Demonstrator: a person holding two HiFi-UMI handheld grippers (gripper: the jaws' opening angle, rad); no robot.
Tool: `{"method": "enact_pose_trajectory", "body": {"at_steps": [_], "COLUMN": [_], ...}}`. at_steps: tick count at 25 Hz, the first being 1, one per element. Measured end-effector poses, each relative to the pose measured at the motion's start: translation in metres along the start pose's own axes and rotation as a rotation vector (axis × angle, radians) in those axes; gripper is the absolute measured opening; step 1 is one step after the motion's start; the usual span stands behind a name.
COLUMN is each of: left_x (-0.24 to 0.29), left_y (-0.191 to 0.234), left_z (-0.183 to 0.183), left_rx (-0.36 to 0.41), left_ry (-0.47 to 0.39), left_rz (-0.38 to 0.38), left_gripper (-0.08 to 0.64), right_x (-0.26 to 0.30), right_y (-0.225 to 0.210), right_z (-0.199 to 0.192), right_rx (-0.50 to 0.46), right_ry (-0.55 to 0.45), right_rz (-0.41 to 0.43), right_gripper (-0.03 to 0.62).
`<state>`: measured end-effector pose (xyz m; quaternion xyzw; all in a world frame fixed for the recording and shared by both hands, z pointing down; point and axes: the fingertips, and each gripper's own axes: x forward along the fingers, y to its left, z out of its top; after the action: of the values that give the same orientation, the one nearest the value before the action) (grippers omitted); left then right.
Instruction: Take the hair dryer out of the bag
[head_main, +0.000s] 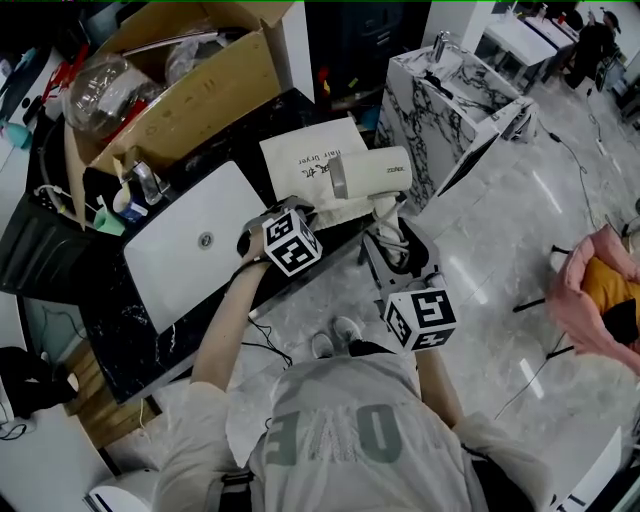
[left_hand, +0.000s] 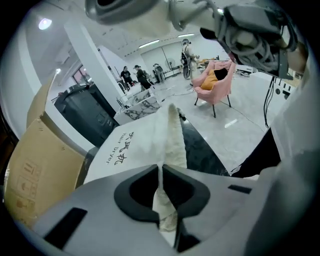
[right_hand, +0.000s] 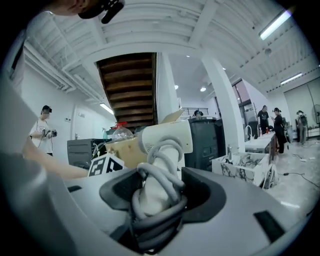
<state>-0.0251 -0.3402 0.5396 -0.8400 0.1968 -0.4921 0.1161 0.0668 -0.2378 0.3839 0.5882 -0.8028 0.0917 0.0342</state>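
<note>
one cardboard box (head_main: 190, 85) and one white sink (head_main: 190, 245) share the black counter (head_main: 75, 300) with one white bag (head_main: 305, 160). a marble cabinet (head_main: 450, 115) stands just beside it. the left gripper (left_hand: 161, 172) has its jaws pinched together on the bag's cloth. the right gripper (right_hand: 157, 185) is clamped on the cord-wrapped handle of the one hair dryer (head_main: 372, 172), which is out of the bag, over its right edge.

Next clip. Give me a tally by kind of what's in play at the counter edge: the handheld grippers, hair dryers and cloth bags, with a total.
grippers: 2 (left gripper, right gripper)
hair dryer: 1
bag: 1
Total: 4
</note>
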Motion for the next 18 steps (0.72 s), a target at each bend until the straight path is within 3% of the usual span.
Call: {"method": "enact_pose_trajectory", "body": {"at_steps": [5,13,17,18], "left_x": [0.013,0.017,0.012,0.008], "left_y": [-0.010,-0.007,-0.006,-0.003], "left_z": [-0.009,-0.007,0.001,0.004], "left_rx": [0.003,-0.034,-0.083,-0.110], "left_ry": [0.030,0.019,-0.043,-0.075], "left_rz": [-0.055,-0.029,-0.030,-0.021], "left_gripper": [0.044,0.046,0.052,0.099], "right_x": [-0.010,-0.019,-0.019,-0.018], "right_y": [-0.001,-0.011,-0.015,-0.015], "right_z": [0.024,0.025,0.026,0.027], "right_rx": [0.027,0.040,0.040,0.033], "right_ry": [-0.086,-0.100,-0.105,-0.106], "right_rz": [-0.010,-0.036,-0.043,-0.043], "right_gripper": [0.256,0.256,0.256,0.256]}}
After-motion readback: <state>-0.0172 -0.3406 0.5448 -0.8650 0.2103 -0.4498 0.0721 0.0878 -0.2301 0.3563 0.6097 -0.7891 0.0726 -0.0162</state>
